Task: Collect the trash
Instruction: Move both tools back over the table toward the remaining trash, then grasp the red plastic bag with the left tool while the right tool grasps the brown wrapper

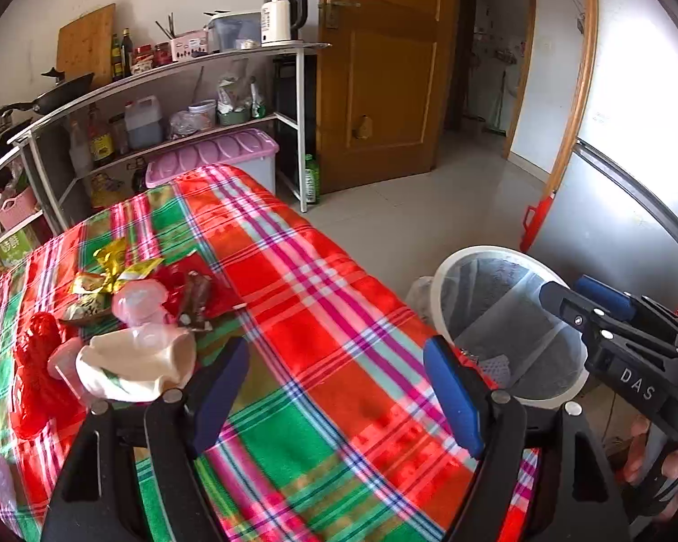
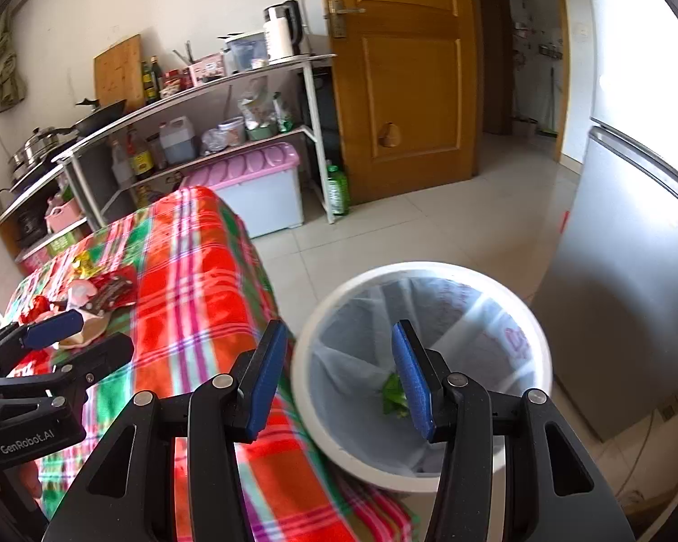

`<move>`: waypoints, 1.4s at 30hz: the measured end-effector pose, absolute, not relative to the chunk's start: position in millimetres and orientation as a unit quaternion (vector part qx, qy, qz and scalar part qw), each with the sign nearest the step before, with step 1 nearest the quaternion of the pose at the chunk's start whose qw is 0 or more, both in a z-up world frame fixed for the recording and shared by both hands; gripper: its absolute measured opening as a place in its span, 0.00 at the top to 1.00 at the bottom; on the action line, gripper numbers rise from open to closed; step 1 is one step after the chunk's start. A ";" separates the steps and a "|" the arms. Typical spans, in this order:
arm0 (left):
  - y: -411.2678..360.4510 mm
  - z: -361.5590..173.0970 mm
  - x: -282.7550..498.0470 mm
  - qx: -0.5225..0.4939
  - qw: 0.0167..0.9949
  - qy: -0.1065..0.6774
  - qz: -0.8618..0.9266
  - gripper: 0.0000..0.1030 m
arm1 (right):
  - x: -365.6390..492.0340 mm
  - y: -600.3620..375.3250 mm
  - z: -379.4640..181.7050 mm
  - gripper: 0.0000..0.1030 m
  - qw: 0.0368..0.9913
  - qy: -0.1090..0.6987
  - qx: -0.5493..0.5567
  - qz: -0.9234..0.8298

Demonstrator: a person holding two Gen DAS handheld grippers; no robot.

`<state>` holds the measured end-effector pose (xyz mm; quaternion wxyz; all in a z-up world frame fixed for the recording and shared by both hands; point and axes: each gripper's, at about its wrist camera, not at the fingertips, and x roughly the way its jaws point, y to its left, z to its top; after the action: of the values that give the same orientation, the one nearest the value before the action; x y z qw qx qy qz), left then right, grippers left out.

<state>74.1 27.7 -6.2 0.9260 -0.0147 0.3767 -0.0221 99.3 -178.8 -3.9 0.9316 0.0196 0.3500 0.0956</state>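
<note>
Blue pads of my left hand-held gripper [image 1: 336, 390] stood spread wide and empty, low over the plaid cloth of the worktop [image 1: 321, 280]. Just beyond its left finger lay a crumpled cream wrapper [image 1: 135, 368], the closest piece of the trash pile [image 1: 126, 311] that sat toward the left edge of the worktop: gold foil packets [image 1: 113, 271], a pink plastic bag [image 1: 142, 302], dark red wrappers [image 1: 194, 289] and a bright red bag [image 1: 38, 361].

My right hand-held gripper [image 2: 339, 379] hung above the white bin [image 2: 533, 329] standing on the floor just beside the worktop's right edge; its fingers were likewise apart and held nothing. Down in the lined bin I could see a green scrap [image 2: 393, 395] near the bottom, and from the left wrist view another small pale piece, too blurred to name.

I judged the job barely begun: one or two items were in the bin, while nearly the whole pile on the worktop remained to be picked up and carried across.
</note>
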 end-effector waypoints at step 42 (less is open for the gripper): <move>245.4 -31.9 12.9 -0.139 0.899 0.384 0.156 0.05 | 142.0 37.3 -21.5 0.45 0.869 0.393 -0.058 0.295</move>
<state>12.9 245.4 -31.9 0.8994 -0.1390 0.3838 0.1564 142.0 37.3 -21.5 0.8689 -0.0578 0.3930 0.2954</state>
